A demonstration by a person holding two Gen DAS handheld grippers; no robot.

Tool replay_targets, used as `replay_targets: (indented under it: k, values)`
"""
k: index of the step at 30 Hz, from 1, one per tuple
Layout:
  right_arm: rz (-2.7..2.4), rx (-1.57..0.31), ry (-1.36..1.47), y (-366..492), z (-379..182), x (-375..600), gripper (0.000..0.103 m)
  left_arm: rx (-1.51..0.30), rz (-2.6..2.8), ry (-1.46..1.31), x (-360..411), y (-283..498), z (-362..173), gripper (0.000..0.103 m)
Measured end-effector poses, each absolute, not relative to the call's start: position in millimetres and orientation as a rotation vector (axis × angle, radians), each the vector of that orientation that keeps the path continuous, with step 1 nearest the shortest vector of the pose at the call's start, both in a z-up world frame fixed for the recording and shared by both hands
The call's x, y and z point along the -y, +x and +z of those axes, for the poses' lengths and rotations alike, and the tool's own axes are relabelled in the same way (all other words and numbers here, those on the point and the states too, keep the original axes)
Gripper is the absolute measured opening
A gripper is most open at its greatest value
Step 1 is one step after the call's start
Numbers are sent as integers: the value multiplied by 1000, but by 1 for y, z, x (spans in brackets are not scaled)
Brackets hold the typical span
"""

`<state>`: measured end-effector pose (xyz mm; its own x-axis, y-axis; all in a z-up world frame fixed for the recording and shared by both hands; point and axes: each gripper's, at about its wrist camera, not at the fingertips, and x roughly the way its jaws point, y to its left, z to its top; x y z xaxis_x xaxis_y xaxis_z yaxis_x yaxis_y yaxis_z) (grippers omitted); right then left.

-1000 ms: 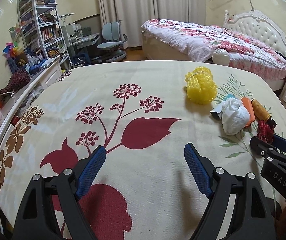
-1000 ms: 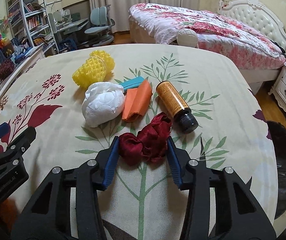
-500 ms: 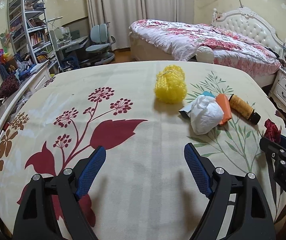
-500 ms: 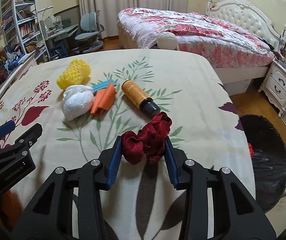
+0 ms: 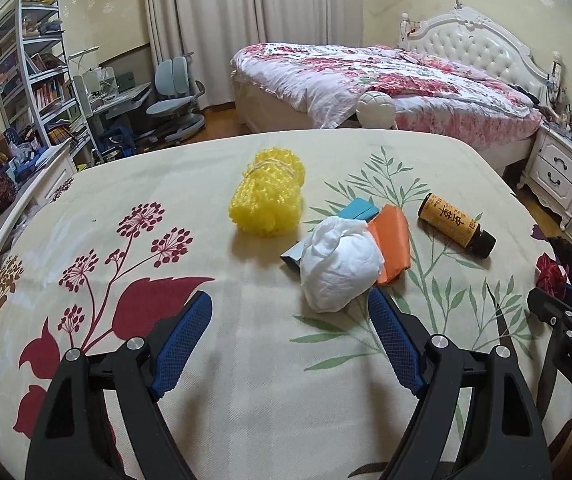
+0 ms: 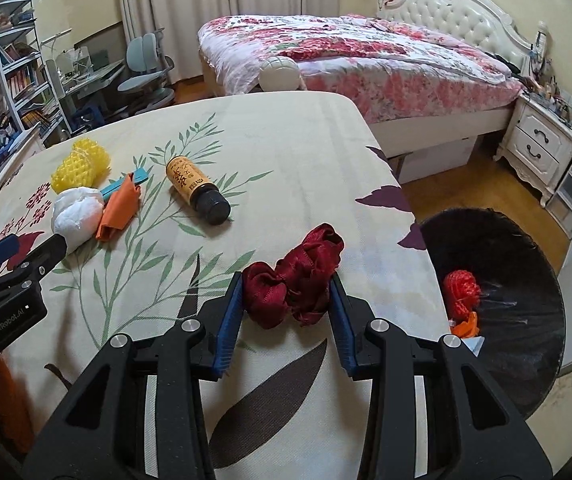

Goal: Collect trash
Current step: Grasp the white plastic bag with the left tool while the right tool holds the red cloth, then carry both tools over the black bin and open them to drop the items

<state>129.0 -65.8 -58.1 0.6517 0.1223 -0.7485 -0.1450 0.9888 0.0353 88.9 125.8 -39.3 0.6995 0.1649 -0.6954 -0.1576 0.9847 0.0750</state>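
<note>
Red ribbon (image 6: 294, 280) is pinched in your right gripper (image 6: 286, 308) near the bin (image 6: 526, 360), which has some trash in it, while your left gripper (image 5: 290, 332) is spread wide with nothing in it, and the bottle (image 6: 197, 192), white wad (image 5: 338, 268) and yellow net (image 5: 267, 200) wait on the bed (image 6: 286, 140).

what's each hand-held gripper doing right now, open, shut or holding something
Left hand-held gripper: open, nothing between its blue pads.
Right hand-held gripper: shut on the crumpled dark red fabric ribbon.
</note>
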Motion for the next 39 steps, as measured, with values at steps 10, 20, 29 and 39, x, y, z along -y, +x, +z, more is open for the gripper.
replay_targets:
  k: [10, 20, 29, 39]
  values:
    - [165, -852, -1, 141, -62, 75, 40, -801, 133, 27, -114, 108, -44, 62]
    - [178, -852, 12, 138, -61, 78, 40, -822, 100, -13, -119, 104, -45, 36]
    - [180, -833, 12, 131, -54, 80, 39, -795, 91, -15, -115, 86, -37, 36]
    - [173, -812, 10, 113, -46, 88, 39, -770, 44, -8, -93, 70, -27, 36]
